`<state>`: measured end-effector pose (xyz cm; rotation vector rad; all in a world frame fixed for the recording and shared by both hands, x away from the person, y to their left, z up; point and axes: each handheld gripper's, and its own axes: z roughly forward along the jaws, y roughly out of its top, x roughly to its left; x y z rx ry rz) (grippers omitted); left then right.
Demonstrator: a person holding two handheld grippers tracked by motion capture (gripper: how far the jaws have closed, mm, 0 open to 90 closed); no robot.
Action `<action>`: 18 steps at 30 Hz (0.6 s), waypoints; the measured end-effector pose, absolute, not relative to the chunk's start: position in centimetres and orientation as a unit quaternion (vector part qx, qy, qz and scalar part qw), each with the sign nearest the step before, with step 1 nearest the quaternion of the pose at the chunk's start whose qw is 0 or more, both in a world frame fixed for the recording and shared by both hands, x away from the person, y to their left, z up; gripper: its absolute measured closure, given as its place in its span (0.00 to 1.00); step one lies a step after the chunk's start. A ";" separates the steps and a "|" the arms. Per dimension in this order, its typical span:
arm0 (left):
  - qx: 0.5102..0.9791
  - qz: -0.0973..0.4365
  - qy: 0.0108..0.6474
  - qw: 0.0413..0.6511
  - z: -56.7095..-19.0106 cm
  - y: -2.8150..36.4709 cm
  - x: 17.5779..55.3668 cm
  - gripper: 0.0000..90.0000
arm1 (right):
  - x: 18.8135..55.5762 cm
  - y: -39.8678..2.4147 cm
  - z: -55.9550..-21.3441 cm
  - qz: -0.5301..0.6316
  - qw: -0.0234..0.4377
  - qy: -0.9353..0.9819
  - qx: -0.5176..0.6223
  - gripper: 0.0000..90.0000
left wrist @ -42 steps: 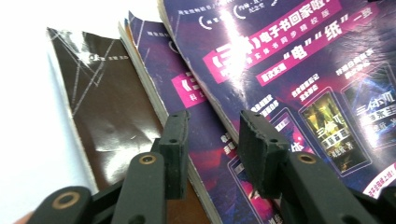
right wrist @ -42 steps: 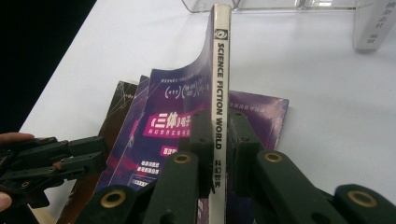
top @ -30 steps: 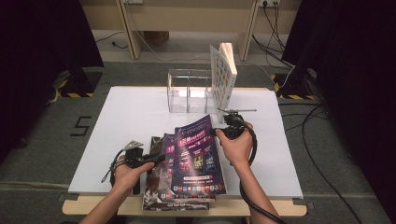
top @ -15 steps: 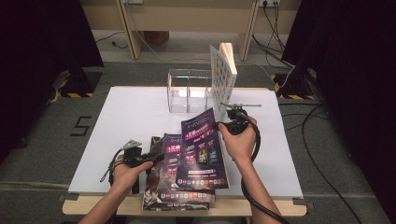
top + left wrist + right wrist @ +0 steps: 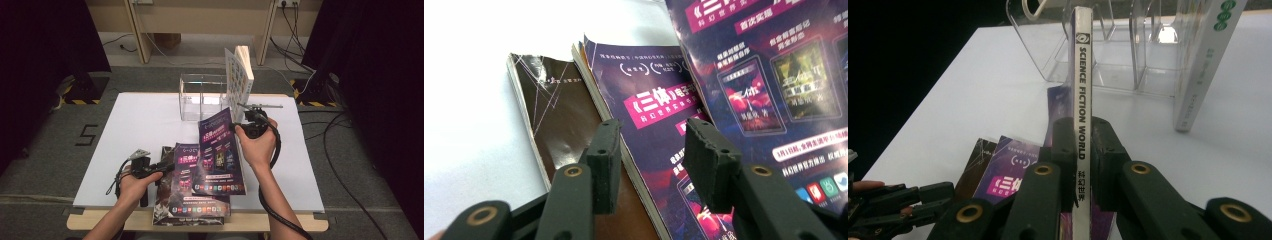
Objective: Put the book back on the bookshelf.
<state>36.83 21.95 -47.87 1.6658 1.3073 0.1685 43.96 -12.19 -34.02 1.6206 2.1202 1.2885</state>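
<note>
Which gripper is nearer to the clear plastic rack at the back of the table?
Right. The right gripper holds a magazine just in front of the rack; the left gripper stays near the table's front edge.

high view: above, facing forward-down, far | gripper views: low, close | shared: magazines (image 5: 200, 185) on table (image 5: 140, 125)

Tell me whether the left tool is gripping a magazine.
No: in the left gripper view the left tool stands open above the stacked magazine, pads pressing on nothing.
</note>
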 end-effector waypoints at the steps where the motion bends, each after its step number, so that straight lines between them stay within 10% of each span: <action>1: 0.685 0.069 0.537 0.487 -47.9 22.0 36.8 0.64 | 44.0 -12.2 -33.9 0.435 0.090 0.711 0.546 0.92; 18: 0.680 0.071 0.540 0.491 -47.7 22.2 36.9 0.64 | 44.5 -12.0 -31.9 0.452 0.114 0.702 0.538 0.92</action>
